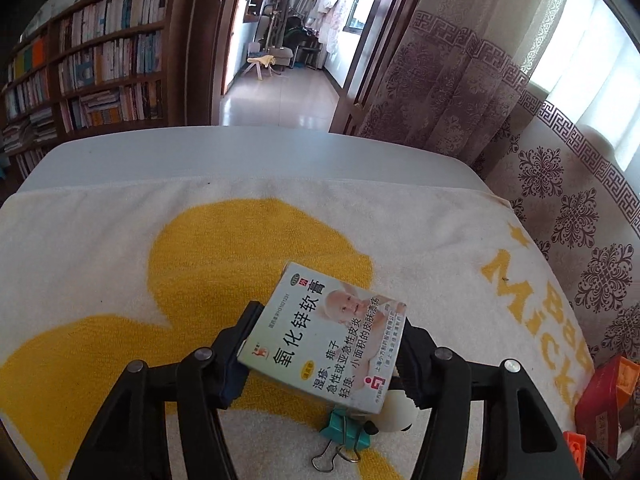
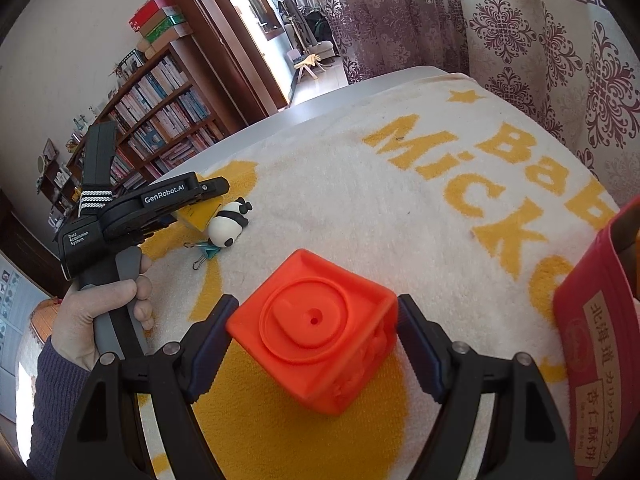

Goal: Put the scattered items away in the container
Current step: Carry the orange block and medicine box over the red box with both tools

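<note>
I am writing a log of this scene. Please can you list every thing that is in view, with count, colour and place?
ointment box: 1, pale green-white, between the left gripper's fingers
cube: 1, orange, between the right gripper's fingers
panda figure: 1, black-white, on the towel
binder clip: 1, teal, beside the panda figure
red box: 1, red, right edge of the towel
towel: 1, white-yellow, over the table
bookshelf: 1, brown, behind
left gripper: 1, black
right gripper: 1, black

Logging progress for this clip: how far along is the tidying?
Nothing visibly packed yet. In hand: left claw grips the ointment box; right claw grips the orange cube beside the red container. Left on the towel: panda figurine and binder clip.
</note>
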The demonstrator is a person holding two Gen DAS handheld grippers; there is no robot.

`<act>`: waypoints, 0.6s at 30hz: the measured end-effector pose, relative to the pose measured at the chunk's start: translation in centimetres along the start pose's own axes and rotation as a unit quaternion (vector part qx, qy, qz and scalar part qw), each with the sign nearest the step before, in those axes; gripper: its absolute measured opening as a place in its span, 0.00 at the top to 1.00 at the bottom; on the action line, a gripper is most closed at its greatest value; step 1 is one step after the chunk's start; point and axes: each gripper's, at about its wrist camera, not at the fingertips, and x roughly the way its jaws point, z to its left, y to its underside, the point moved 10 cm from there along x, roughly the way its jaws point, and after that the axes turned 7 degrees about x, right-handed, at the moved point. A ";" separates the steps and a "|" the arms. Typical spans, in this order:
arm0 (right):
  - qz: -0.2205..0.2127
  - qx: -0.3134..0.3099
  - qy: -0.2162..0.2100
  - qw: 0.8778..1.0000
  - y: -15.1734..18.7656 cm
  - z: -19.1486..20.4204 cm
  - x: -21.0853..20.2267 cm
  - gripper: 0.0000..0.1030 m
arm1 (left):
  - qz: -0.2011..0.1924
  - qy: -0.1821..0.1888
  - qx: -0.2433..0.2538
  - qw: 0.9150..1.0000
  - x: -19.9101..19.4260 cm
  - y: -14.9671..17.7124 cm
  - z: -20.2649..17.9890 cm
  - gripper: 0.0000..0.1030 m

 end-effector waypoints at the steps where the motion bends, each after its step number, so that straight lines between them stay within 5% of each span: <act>1: 0.000 0.000 -0.001 1.000 0.0 0.0 0.0 0.20 | -0.005 0.001 0.001 1.000 -0.8 0.1 -0.1 0.39; 18: -0.050 -0.007 0.011 0.999 -1.1 0.1 -2.0 0.21 | -0.059 -0.066 0.060 0.994 -11.9 5.7 -3.6 0.39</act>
